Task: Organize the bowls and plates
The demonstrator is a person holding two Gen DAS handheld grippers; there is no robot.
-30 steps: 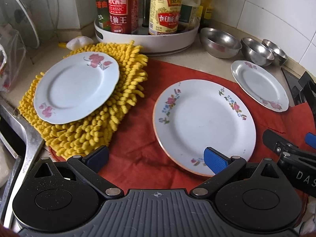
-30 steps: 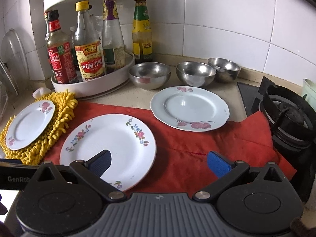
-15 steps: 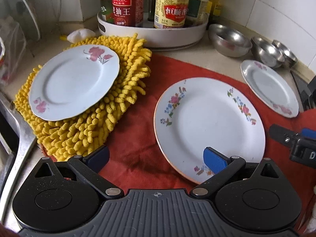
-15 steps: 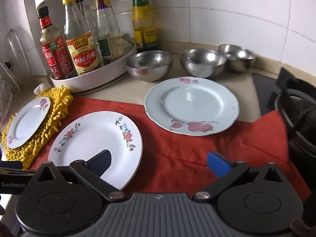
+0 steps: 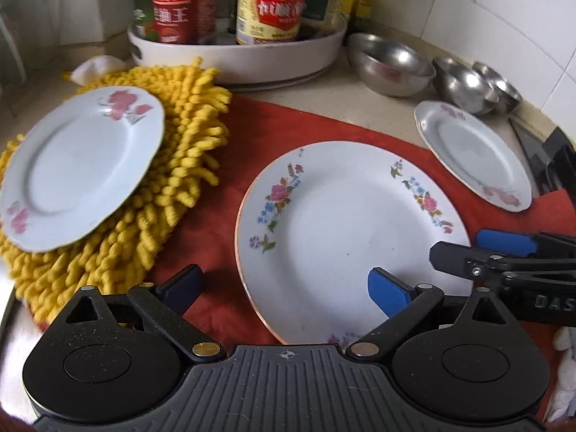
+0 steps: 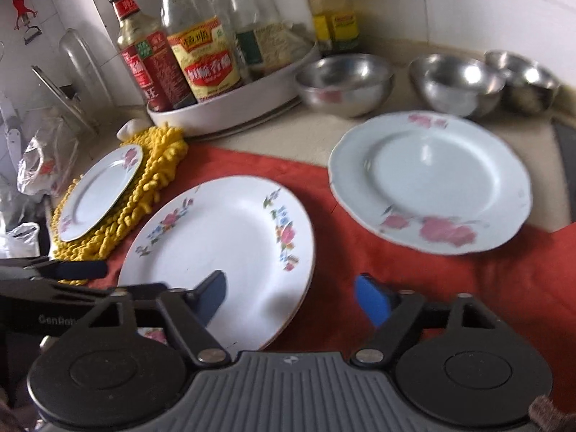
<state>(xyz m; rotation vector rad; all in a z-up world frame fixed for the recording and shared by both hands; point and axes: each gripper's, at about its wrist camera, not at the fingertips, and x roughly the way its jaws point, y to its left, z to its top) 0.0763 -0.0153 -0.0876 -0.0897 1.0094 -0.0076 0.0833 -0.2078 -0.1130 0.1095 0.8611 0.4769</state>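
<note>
A large white floral plate point(image 5: 352, 237) point(image 6: 223, 248) lies on the red cloth point(image 5: 223, 223). A pale blue plate point(image 5: 75, 165) point(image 6: 100, 190) rests on the yellow chenille mitt point(image 5: 172, 187). A second pale blue plate point(image 5: 471, 154) point(image 6: 432, 180) lies at the right, partly on the cloth. Three steel bowls point(image 5: 392, 63) point(image 6: 345, 82) stand behind. My left gripper point(image 5: 284, 284) is open and empty, its right finger over the large plate's near rim. My right gripper point(image 6: 291, 291) is open and empty, its left finger over that plate's near right side.
A white round tray of sauce bottles point(image 5: 237, 50) point(image 6: 223, 104) stands at the back against the tiled wall. A stove edge point(image 5: 561, 165) lies at the far right. A glass lid and plastic bags point(image 6: 43, 158) stand at the left by the sink.
Both grippers have moved forward and lower toward the large floral plate. The right gripper has swung left, so its finger now shows beside the left gripper. Nothing was grasped.
</note>
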